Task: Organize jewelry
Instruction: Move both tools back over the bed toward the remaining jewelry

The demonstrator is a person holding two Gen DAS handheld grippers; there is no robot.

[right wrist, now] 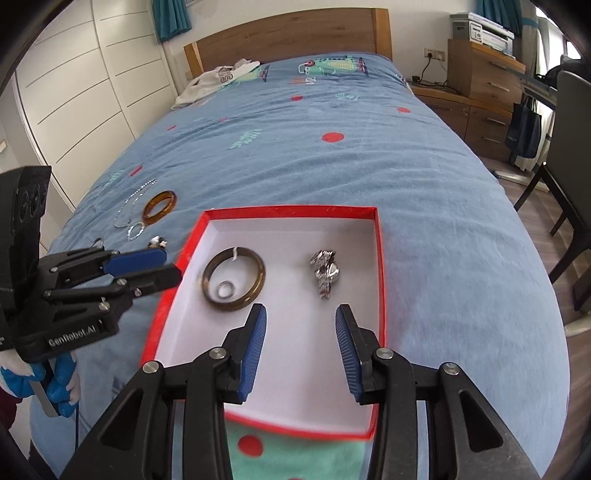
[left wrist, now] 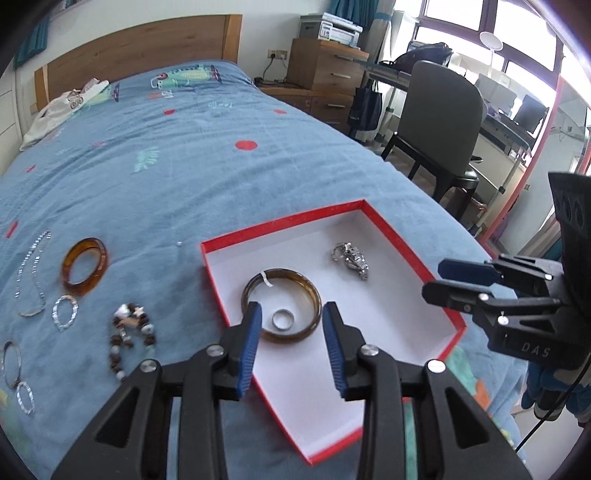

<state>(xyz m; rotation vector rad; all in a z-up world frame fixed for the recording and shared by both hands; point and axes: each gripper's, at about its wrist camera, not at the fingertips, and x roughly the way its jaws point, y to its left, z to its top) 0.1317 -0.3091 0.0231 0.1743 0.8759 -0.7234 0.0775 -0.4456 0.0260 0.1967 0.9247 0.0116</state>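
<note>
**Red box on bed: 3 pieces in, rest still on the blanket**

Red-rimmed box, white inside, sits on the blue blanket of the bed, near its foot end.

Inside the box:
- dark brown bangle lying flat, left half, small white tag on its far edge
- silver ring lying inside the bangle's loop, close to its near rim
- silver watch, crumpled, right half, apart from the bangle

Outside, on the blanket left of the box:
- amber bangle
- silver chain necklace just left of it
- small sparkly silver bracelet below the amber bangle
- brown-and-white bead bracelet nearest the box
- 2 more silver hoops at the far left edge, too distorted to tell more

Tongs:
- left tongs spread, nothing between the pads, hovering over the box's left half above the dark bangle and ring, not touching either
- right tongs spread, empty, over the box's near middle, watch just beyond the tips
- blue pads on both pairs

Person's hand in a blue-and-white glove holds the left handle.

Around: wooden headboard, white garment at the head of the bed, wooden drawer unit with a printer on top, dark chair to the right.
</note>
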